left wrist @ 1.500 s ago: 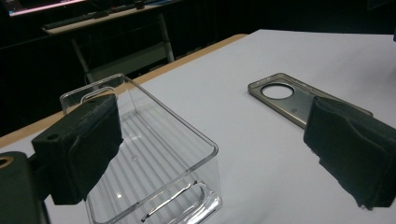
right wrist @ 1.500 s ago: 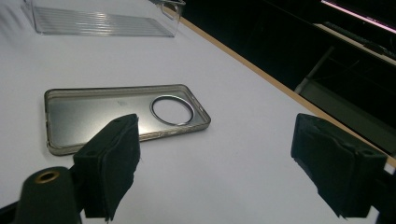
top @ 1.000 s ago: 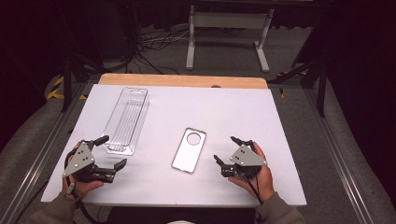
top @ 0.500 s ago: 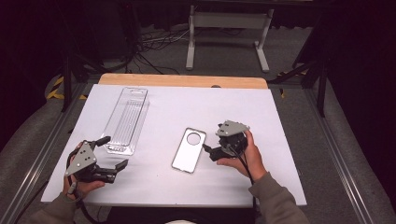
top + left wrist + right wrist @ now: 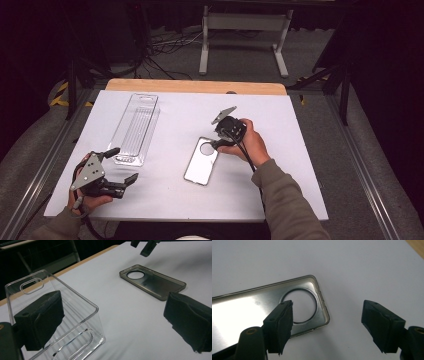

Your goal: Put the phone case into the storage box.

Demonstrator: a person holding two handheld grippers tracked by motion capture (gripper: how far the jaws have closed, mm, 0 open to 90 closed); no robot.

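A smoky clear phone case (image 5: 201, 162) (image 5: 155, 283) (image 5: 249, 312) with a round camera hole lies flat in the middle of the white table. My right gripper (image 5: 220, 143) (image 5: 328, 325) hovers over its far end, pointing down. It is open and its jaws have just been closing a little. One jaw stands over the camera hole, the other over bare table past the case's end, and the pads press on nothing. My left gripper (image 5: 125, 164) (image 5: 115, 317) rests at the front left, open and empty, beside a clear plastic tray (image 5: 136, 127) (image 5: 75, 315).
The white table top (image 5: 300, 150) ends in a wooden strip (image 5: 195, 86) at the far edge. A metal stand (image 5: 240, 30) and cables are on the floor beyond it. The right gripper's jaw tips (image 5: 147, 246) show at the top of the left gripper view.
The right hand has moved from the front right of the table leftward and away, to above the far end of the phone case. The left hand has stayed put.
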